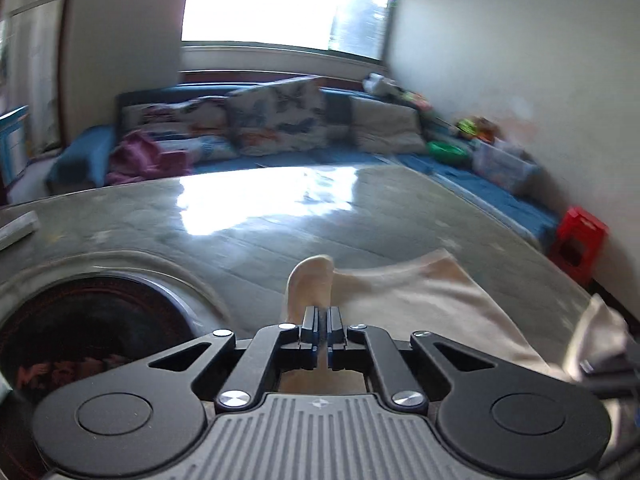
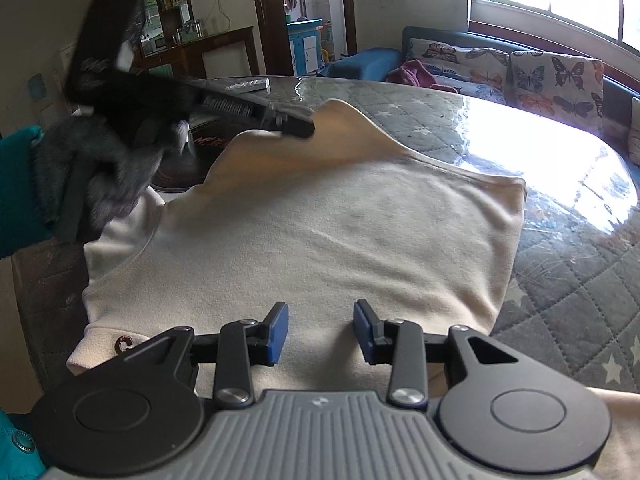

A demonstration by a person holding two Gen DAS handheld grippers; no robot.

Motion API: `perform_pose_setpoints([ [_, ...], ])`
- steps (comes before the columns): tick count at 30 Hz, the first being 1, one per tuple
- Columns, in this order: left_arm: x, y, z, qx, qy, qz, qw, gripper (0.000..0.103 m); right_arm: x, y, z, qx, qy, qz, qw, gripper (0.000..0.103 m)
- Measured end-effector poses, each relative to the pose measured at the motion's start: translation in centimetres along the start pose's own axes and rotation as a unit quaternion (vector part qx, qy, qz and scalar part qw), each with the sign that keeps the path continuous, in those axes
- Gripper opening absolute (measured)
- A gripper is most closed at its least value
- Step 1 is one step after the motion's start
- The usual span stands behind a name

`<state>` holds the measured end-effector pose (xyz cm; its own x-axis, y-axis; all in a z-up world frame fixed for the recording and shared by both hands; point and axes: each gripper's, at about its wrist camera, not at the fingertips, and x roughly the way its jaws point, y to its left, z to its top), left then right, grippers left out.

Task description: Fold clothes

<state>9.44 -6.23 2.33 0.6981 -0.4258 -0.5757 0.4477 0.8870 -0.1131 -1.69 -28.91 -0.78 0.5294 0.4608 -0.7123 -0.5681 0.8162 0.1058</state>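
A cream fleece garment (image 2: pixel 320 232) lies spread over the round table. My left gripper (image 1: pixel 323 312) is shut on a raised fold of the cream garment (image 1: pixel 312 284), lifting that edge into a peak. From the right wrist view the left gripper (image 2: pixel 298 126) shows at the garment's far edge, held by a gloved hand (image 2: pixel 116 152). My right gripper (image 2: pixel 320 330) hovers open just above the near part of the cloth, with nothing between its blue pads (image 2: pixel 278 332). A small dark button (image 2: pixel 124 345) sits at the near left hem.
The table (image 2: pixel 560 280) carries a grey quilted star-patterned cover under glossy film. A dark round inset (image 1: pixel 92 328) lies left of the garment. A remote control (image 2: pixel 248 86) rests at the far edge. A blue sofa (image 1: pixel 280 128) with butterfly cushions and a red stool (image 1: pixel 580 240) stand beyond.
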Motion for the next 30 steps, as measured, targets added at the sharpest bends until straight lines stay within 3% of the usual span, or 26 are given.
perform_pose_setpoints([
  [3,-0.2,-1.1,-0.8,0.025,0.011,-0.027,0.9993,0.009,0.0,0.1,0.0,0.0,0.001,-0.001,1.0,0.037],
  [9,-1.4,-1.3,-0.9,0.045,-0.008,-0.014,0.9988,0.011,0.1,0.1,0.0,-0.001,0.0,0.0,1.0,0.038],
  [12,-0.9,-0.7,-0.4,0.041,-0.006,0.014,0.9991,0.033,-0.1,0.4,-0.1,-0.003,0.0,0.0,1.0,0.041],
  [13,-0.5,-0.5,-0.2,0.039,-0.003,0.02,0.9991,0.044,-0.1,0.5,-0.1,-0.004,0.0,0.0,1.0,0.042],
  [14,-0.1,-0.4,0.0,0.037,0.002,0.026,0.999,0.045,-0.1,0.5,-0.1,-0.004,-0.001,0.0,1.0,0.042],
  [18,1.9,-0.2,0.2,0.034,0.032,0.015,0.9988,0.043,0.0,0.4,0.0,-0.004,0.0,0.001,1.0,0.042],
  [20,2.5,0.2,0.1,0.026,0.041,0.016,0.9987,0.018,0.0,0.3,0.0,-0.004,0.001,0.002,1.0,0.042],
  [23,2.5,1.0,0.2,0.016,0.031,0.027,0.999,0.008,0.1,0.3,0.0,-0.004,0.001,0.002,1.0,0.042],
  [30,2.5,5.7,1.3,-0.046,0.008,0.134,0.9898,0.008,0.2,0.2,0.1,-0.004,0.002,0.004,1.0,0.043],
])
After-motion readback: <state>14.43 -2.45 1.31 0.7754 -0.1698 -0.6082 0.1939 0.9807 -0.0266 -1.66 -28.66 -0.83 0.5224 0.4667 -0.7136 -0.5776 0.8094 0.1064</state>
